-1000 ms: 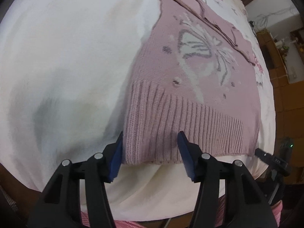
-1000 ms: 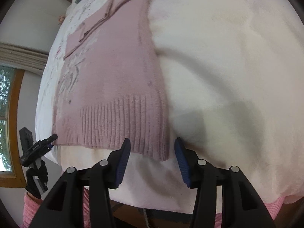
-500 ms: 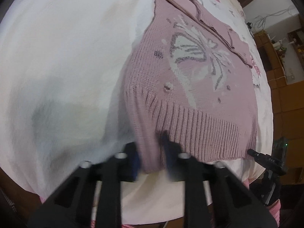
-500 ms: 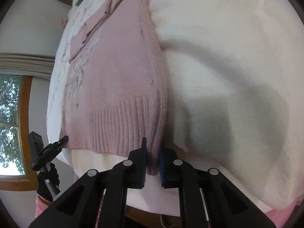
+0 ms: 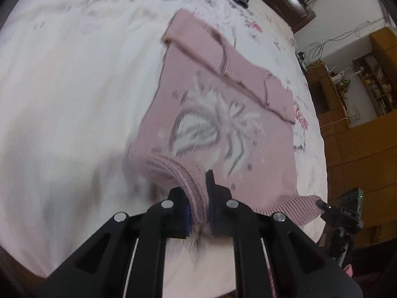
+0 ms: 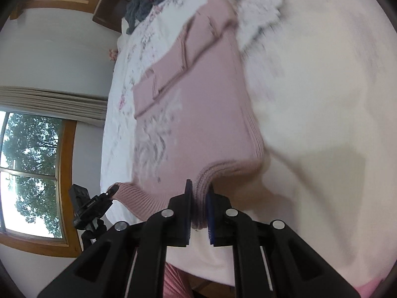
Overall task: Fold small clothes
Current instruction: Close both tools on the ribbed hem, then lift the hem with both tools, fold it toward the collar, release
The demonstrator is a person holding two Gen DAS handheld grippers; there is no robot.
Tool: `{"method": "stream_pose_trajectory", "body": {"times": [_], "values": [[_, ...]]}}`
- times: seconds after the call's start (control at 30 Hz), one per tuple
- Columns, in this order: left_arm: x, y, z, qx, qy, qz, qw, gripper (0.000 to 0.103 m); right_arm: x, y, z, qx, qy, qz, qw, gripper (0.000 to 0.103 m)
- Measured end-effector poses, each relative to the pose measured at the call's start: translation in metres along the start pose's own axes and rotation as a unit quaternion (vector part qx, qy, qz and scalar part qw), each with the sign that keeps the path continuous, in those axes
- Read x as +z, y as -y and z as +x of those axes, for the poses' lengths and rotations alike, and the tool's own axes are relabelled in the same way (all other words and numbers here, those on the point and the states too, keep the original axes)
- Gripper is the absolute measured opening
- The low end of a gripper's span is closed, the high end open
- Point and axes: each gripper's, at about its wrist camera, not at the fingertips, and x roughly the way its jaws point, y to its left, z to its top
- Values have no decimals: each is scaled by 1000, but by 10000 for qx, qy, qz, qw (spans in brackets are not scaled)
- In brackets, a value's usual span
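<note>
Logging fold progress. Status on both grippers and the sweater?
Left gripper shut on pink sweater hem corner. Right gripper shut on the other hem corner, hem lifted off the bed. Nothing in the way.

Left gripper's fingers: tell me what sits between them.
The pink sweater's ribbed hem is pinched between the left gripper's fingers, shown in the left wrist view.

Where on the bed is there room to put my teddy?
The wide white stretches of bedspread either side of the pink sweater are free. The far end is crowded with a clothes pile; the near hem is taken by the left claw and right claw.
</note>
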Motion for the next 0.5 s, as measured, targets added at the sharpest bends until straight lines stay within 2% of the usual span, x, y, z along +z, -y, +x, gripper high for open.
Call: {"method": "stream_pose_trajectory", "body": {"times": [0.23,0.5], "values": [[57,4,8,140,197,-71,9997,9,56,-13,12,-68,38,80,9999,10],[101,-13,43,345,181,-354,9986,9,114,7,35,-67,-32,528,9986,10]]}}
